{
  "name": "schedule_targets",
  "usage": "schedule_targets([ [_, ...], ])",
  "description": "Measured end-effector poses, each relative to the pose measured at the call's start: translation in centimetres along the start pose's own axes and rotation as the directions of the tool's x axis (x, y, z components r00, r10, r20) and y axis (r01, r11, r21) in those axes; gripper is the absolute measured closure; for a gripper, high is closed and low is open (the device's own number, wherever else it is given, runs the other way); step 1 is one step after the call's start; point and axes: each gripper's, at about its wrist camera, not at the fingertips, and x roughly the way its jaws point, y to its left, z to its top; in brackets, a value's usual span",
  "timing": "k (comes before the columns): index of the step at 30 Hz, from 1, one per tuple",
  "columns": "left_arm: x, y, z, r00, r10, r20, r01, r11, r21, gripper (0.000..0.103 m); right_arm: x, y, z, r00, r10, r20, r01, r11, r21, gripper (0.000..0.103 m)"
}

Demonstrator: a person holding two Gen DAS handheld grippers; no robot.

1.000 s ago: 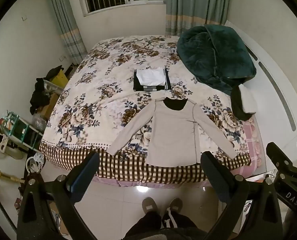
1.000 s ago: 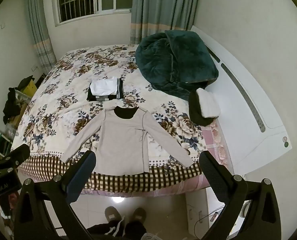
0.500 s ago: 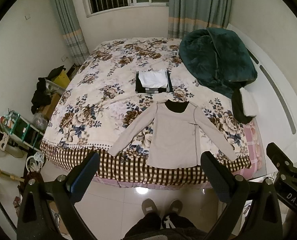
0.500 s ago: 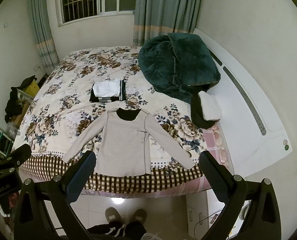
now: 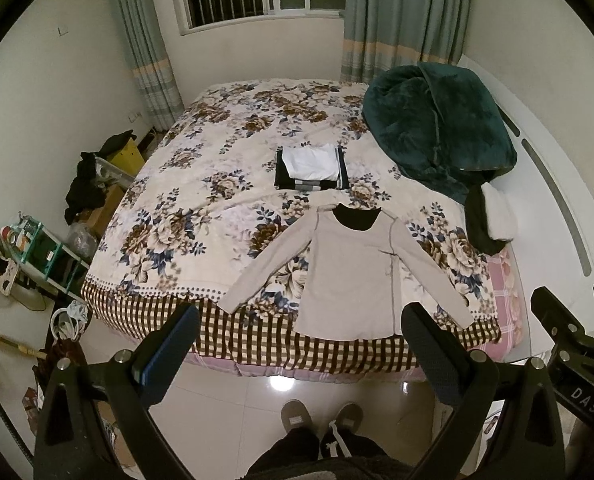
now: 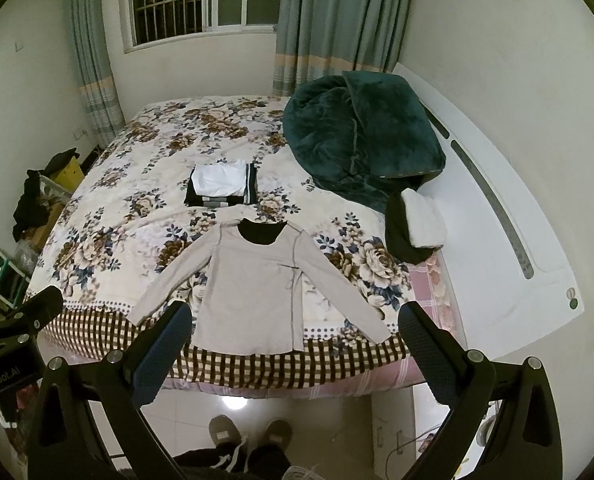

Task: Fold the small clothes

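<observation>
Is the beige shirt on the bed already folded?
No, the shirt lies flat on the bed with both sleeves spread out to its sides.

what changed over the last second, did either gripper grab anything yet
Nothing was grabbed or released. Both views tilted up slightly: the bed slid lower in frame and more window shows. The left gripper and right gripper are open and empty, held above the floor short of the bed. The beige top lies spread flat at the bed's near edge, with the folded pile behind it, both unmoved.
</observation>
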Motion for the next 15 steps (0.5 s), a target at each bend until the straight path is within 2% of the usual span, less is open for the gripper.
schedule_targets([
  [15,-0.48,0.97,0.55,1.000,0.001,0.009,-0.001,1.000,-0.010,0.000,-0.40,0.34,0.16,1.000,0.006,0.009,-0.006,1.000,-0.006,0.000],
])
